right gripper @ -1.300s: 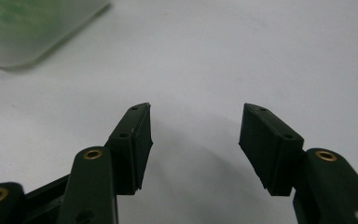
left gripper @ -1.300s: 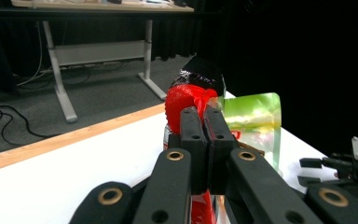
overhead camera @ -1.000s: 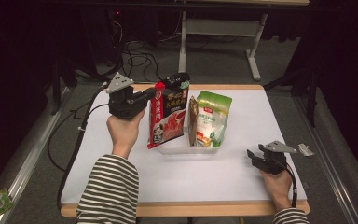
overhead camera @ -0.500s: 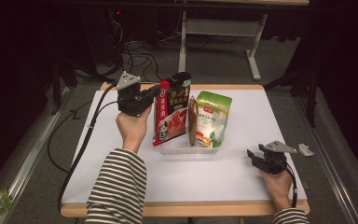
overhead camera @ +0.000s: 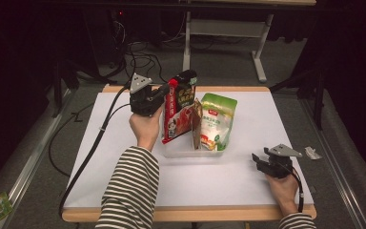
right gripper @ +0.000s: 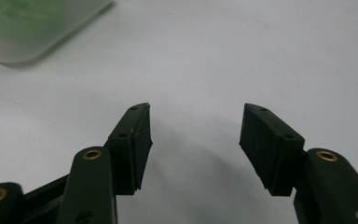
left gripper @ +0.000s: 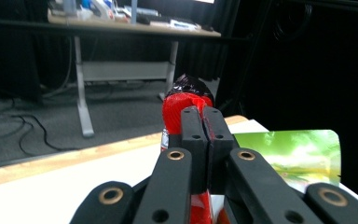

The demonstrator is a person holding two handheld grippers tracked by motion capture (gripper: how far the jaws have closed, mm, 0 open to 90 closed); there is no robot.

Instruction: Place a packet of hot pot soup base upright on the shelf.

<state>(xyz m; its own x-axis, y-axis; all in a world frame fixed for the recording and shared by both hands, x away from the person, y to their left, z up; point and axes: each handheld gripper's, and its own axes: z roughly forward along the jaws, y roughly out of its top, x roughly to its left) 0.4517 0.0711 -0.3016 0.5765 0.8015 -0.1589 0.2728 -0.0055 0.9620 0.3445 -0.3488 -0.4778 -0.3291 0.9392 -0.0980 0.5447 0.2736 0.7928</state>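
Gripping the top edge of a red snack pouch (overhead camera: pixel 177 112), left gripper (overhead camera: pixel 164 92) clamped tight, jaws pressed together over the red film in the left gripper view (left gripper: pixel 186 103). Stood nearly upright in a clear plastic tray (overhead camera: pixel 190 152) near the middle of the white table (overhead camera: pixel 262 119), leaning against a black-topped packet (overhead camera: pixel 187 89) just behind. Beside them in the same tray, a green and white pouch (overhead camera: pixel 215 121), upright. Printing on all three packs too small and blurred to read; only a red logo patch near the green pouch's top made out. Right gripper (overhead camera: pixel 258 160) rested low on the table, well apart from the tray, jaws spread wide and holding nothing (right gripper: pixel 195 140).
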